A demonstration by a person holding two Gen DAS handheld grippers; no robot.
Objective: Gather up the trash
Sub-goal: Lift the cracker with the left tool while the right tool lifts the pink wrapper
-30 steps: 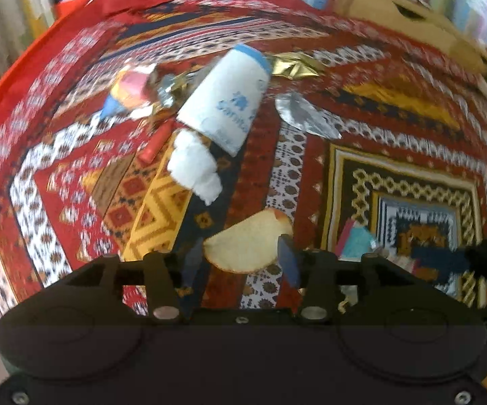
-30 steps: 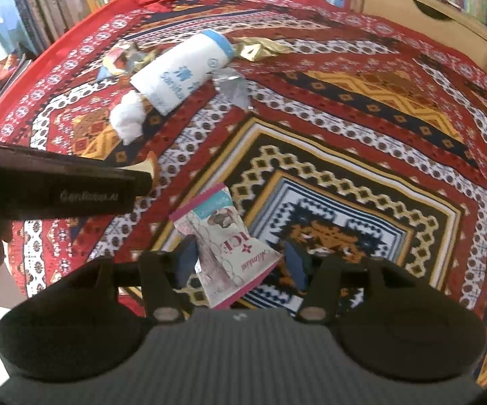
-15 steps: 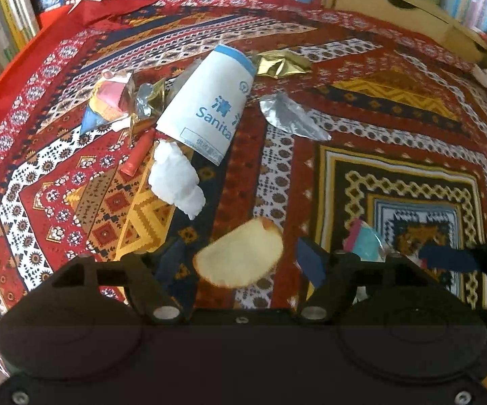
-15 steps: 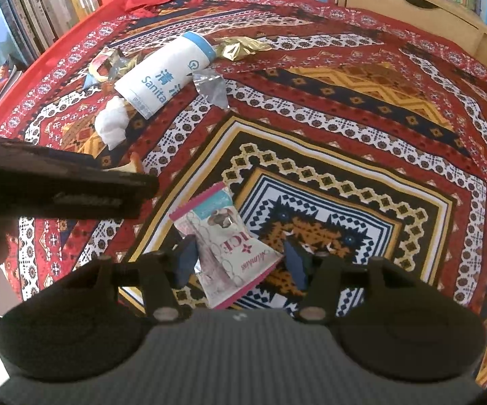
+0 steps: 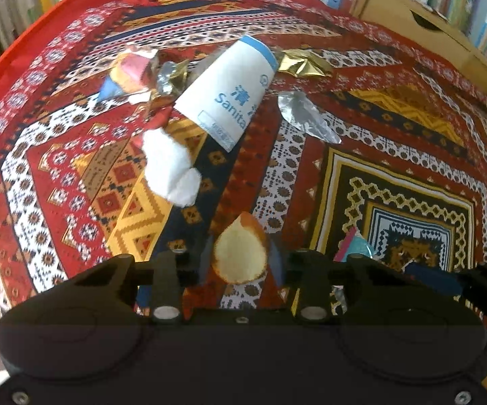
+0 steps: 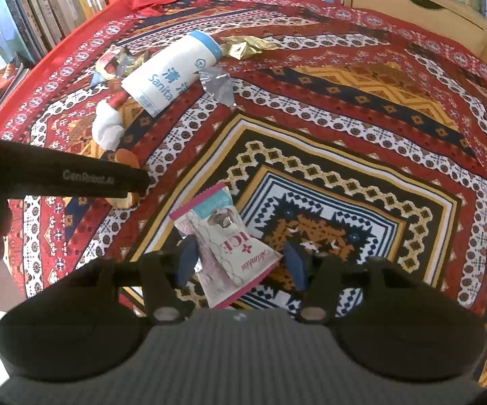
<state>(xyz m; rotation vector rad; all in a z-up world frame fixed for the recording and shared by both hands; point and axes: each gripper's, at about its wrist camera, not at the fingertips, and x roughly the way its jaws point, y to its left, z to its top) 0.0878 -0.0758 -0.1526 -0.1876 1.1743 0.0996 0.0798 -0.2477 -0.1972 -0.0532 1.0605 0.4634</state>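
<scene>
Left hand-held gripper (image 5: 240,263) is closing on the tan chip-like piece (image 5: 240,255); the piece is sitting between the blue pads at 6 o'clock in the left wrist view, pads at its side edges, can't tell if they're pressing yet. It's looking thin, dry, brittle and very light, so a hard squeeze is likely snapping it. I'm judging the best hold is across the flat edges near the middle, with light force.

Right hand-held gripper (image 6: 240,263) is standing part-way apart with the pink-edged snack wrapper (image 6: 224,246) lying between the pads. The left pad is touching the wrapper's edge while the right pad is sitting clear of it, so it's not clamped. The wrapper is looking like soft, slick film, weightless and crinkly; pinching across a folded middle is probably gripping better than a single edge.

Remaining trash is lying on the patterned cloth surface (image 6: 361,108) around 11 o'clock in the right wrist view: white sanitizer tube (image 6: 170,72), white tissue wad (image 6: 107,125), gold foil (image 6: 245,45), silver foil (image 6: 218,84) and a small crumpled wrapper cluster (image 6: 111,62). The tube is looking stiffest; it's best taken mid-body
</scene>
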